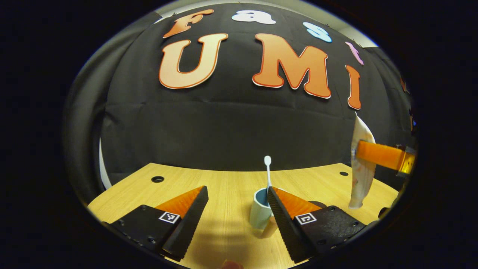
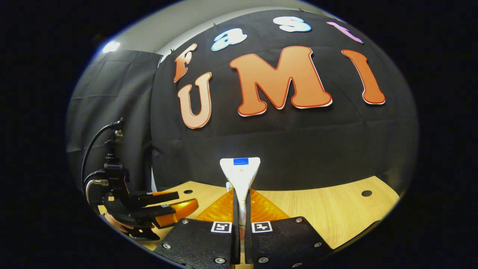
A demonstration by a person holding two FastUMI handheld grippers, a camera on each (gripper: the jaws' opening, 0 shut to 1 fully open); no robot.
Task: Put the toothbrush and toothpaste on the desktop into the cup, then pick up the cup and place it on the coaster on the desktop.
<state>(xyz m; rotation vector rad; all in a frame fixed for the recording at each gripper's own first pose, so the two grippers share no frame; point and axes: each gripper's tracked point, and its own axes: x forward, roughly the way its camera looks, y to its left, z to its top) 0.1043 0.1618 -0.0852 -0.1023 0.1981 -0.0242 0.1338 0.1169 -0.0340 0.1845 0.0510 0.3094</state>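
2 tongs: right (image 2: 241,209) clamps toothpaste (image 2: 240,172); left (image 1: 233,220) apart (toothbrush (image 1: 267,170) in cup (image 1: 260,211)).

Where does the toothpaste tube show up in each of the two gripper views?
Left gripper view: the toothpaste tube hangs upright at far right, above the wooden desktop, held by the right gripper.
Right gripper view: the tube stands centre, low, clamped between that gripper's own fingers.
Shared landmark: the wooden desktop with its dark round holes.
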